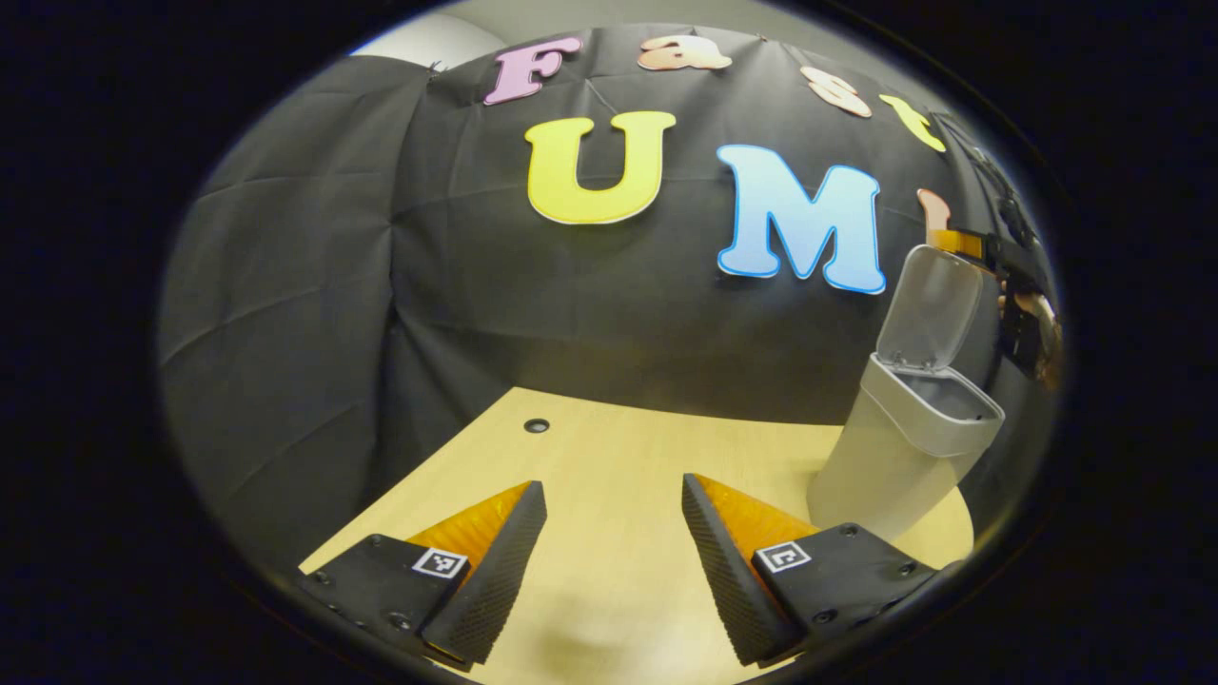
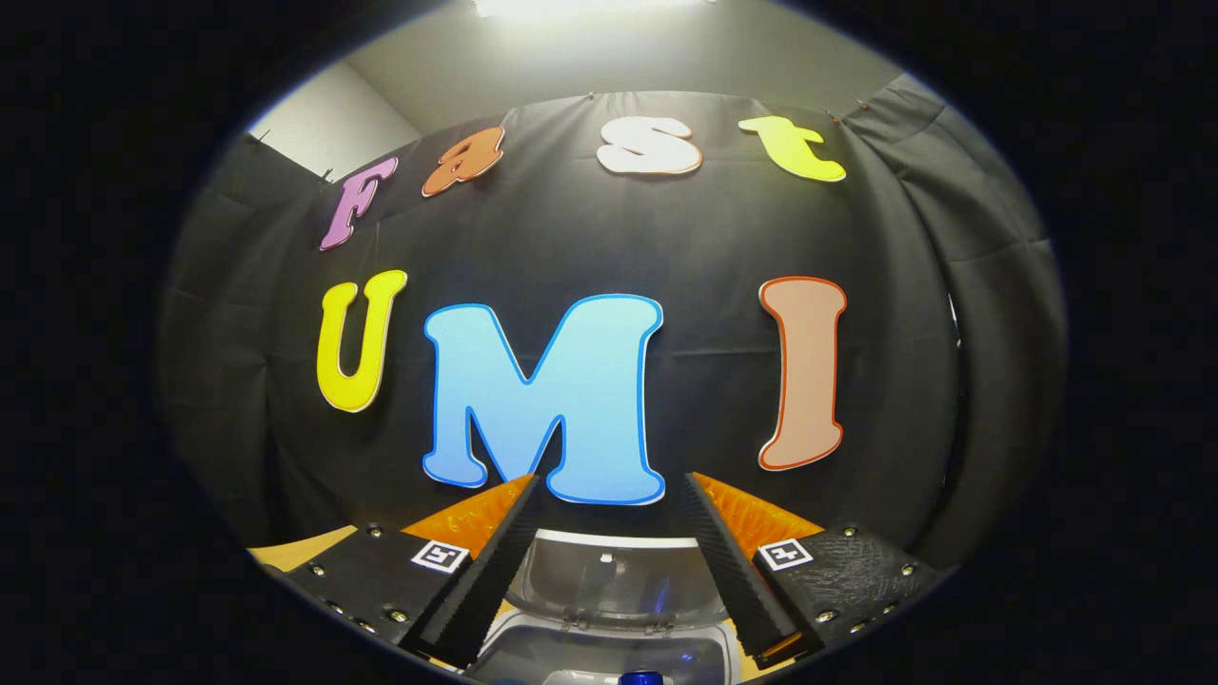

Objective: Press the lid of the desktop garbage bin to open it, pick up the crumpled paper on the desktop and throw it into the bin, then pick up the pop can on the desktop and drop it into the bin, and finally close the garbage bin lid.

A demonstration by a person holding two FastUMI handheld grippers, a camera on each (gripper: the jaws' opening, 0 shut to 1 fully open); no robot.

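Note:
The grey desktop bin (image 1: 890,457) stands at the right of the wooden table with its translucent lid (image 1: 931,309) tipped up. My left gripper (image 1: 614,504) hangs open low over bare tabletop, left of the bin, holding nothing. Partly hidden behind the raised lid, the other gripper (image 1: 1023,304) is high at the bin's far side. In the right gripper view my right gripper (image 2: 609,495) is open just above the bin's mouth (image 2: 590,652), with the upright lid (image 2: 614,576) showing between its fingers. A small blue object (image 2: 639,677) peeks in at the lower edge over the opening; I cannot tell what it is.
The light wooden table (image 1: 609,457) has a small round hole (image 1: 537,425) near its back edge. The black cloth wall closes the booth right behind the table and the bin. The table's left edge runs diagonally beside my left finger.

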